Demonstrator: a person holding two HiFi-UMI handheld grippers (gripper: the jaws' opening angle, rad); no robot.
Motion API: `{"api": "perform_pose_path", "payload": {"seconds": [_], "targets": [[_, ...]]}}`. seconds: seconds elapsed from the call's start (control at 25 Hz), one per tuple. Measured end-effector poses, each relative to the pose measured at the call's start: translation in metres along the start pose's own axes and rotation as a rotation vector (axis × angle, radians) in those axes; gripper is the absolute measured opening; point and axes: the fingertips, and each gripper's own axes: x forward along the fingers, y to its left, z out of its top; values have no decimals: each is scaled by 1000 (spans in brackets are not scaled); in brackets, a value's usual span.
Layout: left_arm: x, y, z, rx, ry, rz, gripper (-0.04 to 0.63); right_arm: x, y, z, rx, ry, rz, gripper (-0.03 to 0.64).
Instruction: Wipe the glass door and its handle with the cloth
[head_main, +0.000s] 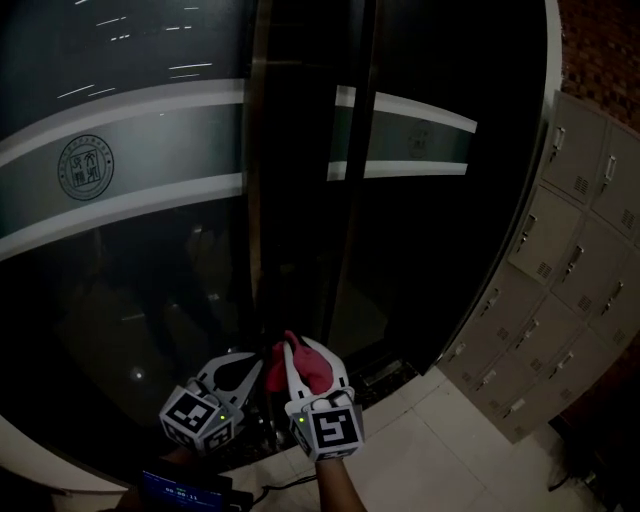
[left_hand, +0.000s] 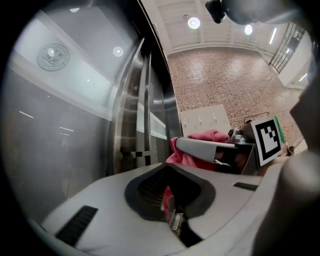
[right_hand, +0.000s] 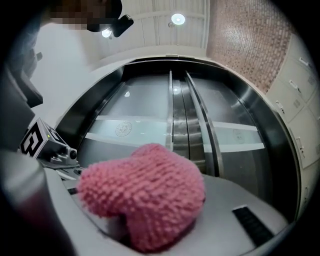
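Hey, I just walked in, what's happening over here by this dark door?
A person stands at a glass door with a tool in each hand. The right tool is clamped on a pink cloth, held low near the door's vertical metal handle. Whether the cloth touches the glass isn't clear. The left tool sits right beside the cloth, and its jaw state is hard to read.

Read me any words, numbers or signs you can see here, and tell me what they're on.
Round seal on the door: characters too small to read.
Small screen at the bottom edge: glowing digits, too blurred to read.
Cubes: square markers only, no words.
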Motion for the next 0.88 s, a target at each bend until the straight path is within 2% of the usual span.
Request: {"api": "perform_pose_path", "payload": {"seconds": [0.12, 0.28, 0.44, 0.64, 0.88], "targets": [[58, -22, -2, 22, -46, -3, 9, -12, -56, 8, 2, -1, 19, 51], [140, -66, 13, -30, -53, 1, 9, -21, -137, 21, -22, -19, 74, 51], [213, -88, 29, -28, -57, 26, 9, -9, -205, 30, -32, -18, 151, 51], [284, -78, 48, -1, -9, 82, 9, 38, -280, 39, 0, -58, 211, 51], [346, -29, 44, -11, 1, 141, 9, 128, -319, 33, -29, -86, 306, 51]]}}
